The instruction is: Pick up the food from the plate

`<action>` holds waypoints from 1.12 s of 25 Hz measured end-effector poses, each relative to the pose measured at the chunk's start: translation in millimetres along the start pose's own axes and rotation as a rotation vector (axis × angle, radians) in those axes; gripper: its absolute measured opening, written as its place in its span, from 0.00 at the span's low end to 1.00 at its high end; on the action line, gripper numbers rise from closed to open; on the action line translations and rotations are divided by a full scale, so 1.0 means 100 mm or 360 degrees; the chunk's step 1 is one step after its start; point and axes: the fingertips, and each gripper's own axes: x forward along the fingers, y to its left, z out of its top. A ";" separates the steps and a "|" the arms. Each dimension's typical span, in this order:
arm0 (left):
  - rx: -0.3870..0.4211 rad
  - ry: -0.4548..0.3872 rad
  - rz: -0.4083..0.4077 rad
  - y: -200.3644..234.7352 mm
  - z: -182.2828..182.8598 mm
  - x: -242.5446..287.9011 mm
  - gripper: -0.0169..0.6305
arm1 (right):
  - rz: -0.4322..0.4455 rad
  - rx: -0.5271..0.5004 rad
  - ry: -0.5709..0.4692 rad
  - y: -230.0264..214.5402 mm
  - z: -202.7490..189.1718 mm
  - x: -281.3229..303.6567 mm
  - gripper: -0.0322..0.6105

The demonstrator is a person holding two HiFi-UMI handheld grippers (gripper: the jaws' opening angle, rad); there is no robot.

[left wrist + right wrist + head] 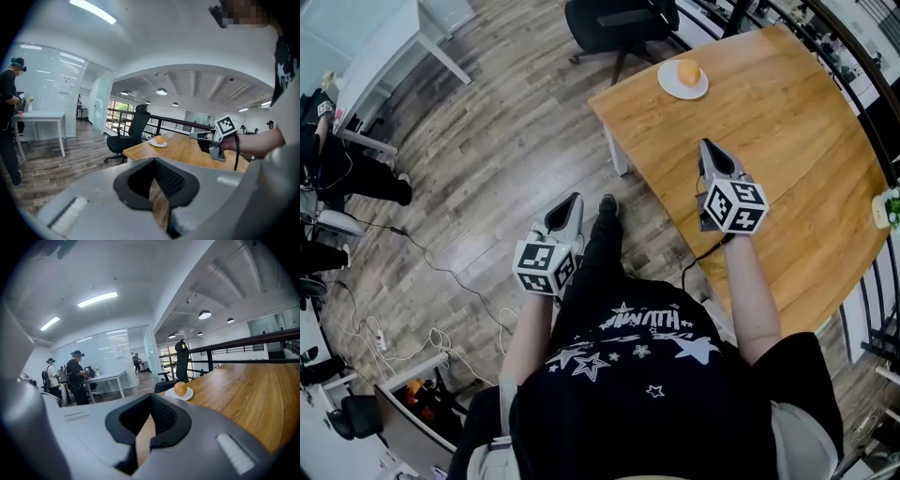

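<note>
Brown-grey plank floor (487,141) lies under the left gripper (572,199), whose jaws are closed together with nothing between them. The right gripper (709,146) is over the near part of the honey-coloured wooden bench (806,187), its jaws likewise together and empty. At the bench's far corner, well apart from both, a white plate (673,88) carries the round orange food (688,72). Beyond it stands a black office chair (619,19). A dark railing (848,52) runs along the bench's right side. A white table (384,52) and glass partitions (70,93) stand farther off.
</note>
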 end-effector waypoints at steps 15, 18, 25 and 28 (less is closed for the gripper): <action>0.0077 0.0106 -0.0311 0.49 0.66 1.50 0.03 | -0.0290 0.0065 0.0096 -0.65 0.24 1.02 0.12; 0.0088 0.0114 -0.0373 0.54 0.81 1.78 0.03 | -0.0333 0.0072 0.0132 -0.77 0.27 1.22 0.23; 0.0083 0.0164 -0.0467 0.69 0.97 2.29 0.03 | -0.0431 0.0103 0.0274 -1.03 0.14 1.71 0.54; 0.0074 0.0182 -0.0482 0.75 0.97 2.46 0.03 | -0.0477 0.0090 0.0323 -1.16 0.05 1.88 0.57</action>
